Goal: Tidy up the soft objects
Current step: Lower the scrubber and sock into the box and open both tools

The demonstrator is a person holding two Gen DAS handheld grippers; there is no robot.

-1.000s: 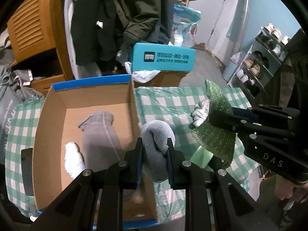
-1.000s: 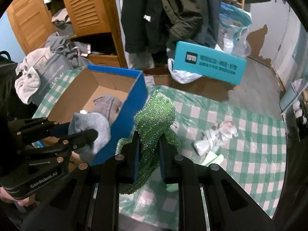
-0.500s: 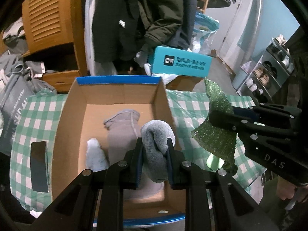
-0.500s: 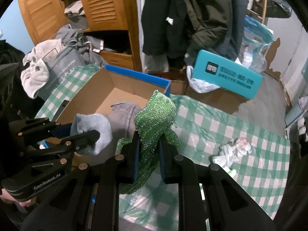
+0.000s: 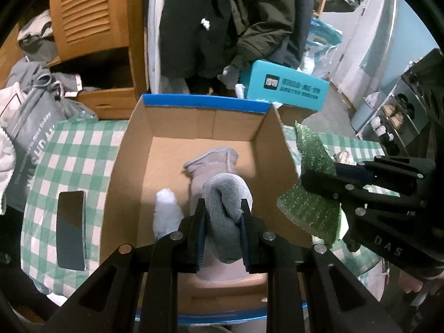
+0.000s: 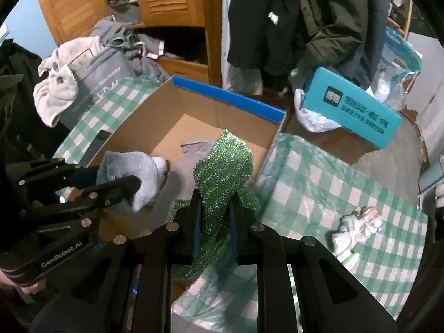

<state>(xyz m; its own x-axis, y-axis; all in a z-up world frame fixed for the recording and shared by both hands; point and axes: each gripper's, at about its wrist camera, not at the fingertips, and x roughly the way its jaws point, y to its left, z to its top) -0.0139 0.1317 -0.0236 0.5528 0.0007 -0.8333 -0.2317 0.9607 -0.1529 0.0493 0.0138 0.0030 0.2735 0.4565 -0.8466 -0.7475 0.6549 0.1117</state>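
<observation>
**Grey sock and green scrubby cloth held over the box**

Grey and soft, a rolled sock is pinched in the left gripper, above the open cardboard box. It stands up between the pads with its round end on top. The right gripper is clenched on a sparkly green cloth, which stands tall, its long side pointing up, near the box's right wall.

Only the left view shows a dark phone lying flat on the bench, left of the box. Only the right view shows a small white soft toy lying well apart on the checked cloth.

Inside the box lie a grey sock and a white fluffy thing. Behind are a teal box, hanging coats and a wooden cupboard.
</observation>
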